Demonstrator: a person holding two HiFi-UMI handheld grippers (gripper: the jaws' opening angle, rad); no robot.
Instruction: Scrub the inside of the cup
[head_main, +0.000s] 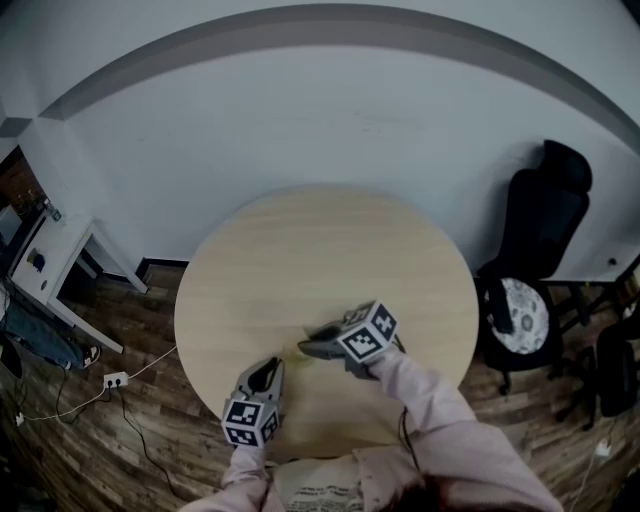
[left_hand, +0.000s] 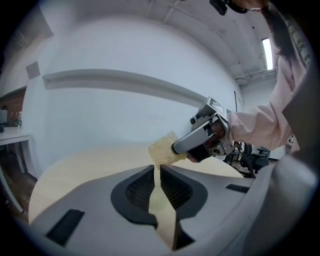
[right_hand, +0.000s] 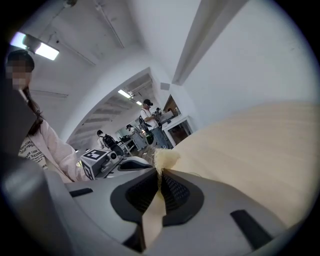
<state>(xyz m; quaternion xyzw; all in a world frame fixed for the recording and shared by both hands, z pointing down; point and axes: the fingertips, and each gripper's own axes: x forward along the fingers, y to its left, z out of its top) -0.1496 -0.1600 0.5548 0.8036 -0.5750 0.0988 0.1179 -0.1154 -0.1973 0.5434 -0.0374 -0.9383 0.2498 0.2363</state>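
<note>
The right gripper (right_hand: 161, 173) is clamped on a pale yellow sponge (right_hand: 167, 158), pinched thin between the pads, with a ragged lump standing out past the tips. The left gripper (left_hand: 157, 172) is clenched with nothing between its jaws; the sponge shows just beyond it, apart from it. Both grippers hang over the near part of the round worktop (head_main: 330, 250), which looks bare. No cup shows in any view, so I cannot say where it is. The sponge will likely handle as light, soft and very squashy. A hold near one edge suits it, leaving the free lump to do the scrubbing, though that lump may fold under pressure. A cup would probably be stiff and smooth, best steadied by its wall or rim with the left gripper.
</note>
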